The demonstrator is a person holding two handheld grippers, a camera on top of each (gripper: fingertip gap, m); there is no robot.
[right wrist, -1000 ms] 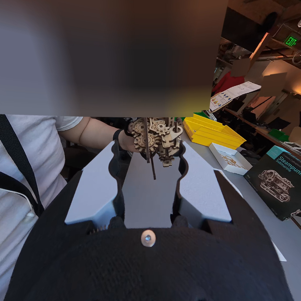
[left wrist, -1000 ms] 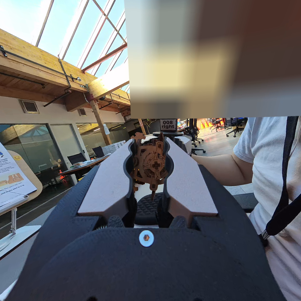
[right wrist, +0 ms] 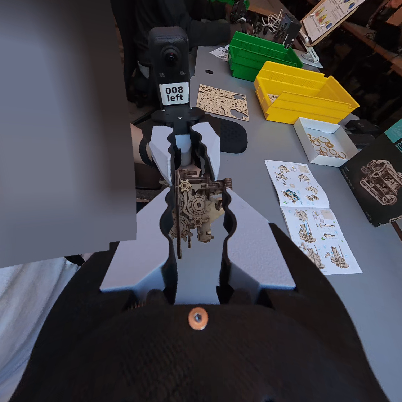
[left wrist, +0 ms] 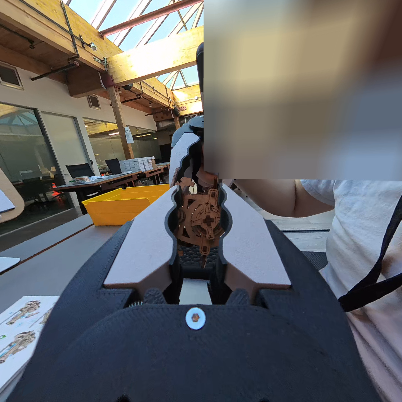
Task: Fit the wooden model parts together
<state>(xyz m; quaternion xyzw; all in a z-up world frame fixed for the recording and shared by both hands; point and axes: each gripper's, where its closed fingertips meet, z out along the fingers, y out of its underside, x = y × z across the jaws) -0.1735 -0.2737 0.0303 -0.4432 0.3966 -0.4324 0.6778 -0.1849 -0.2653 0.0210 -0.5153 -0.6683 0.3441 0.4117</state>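
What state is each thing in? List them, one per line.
Left hand-held gripper: shut on model.
Right hand-held gripper: open around model, one finger touching.
Model: part-built, held above table.
Yellow bin: open, upright on table.
White box: open, rings inside.
Booklet: open, flat.
Parts sheet: flat, pieces punched out.
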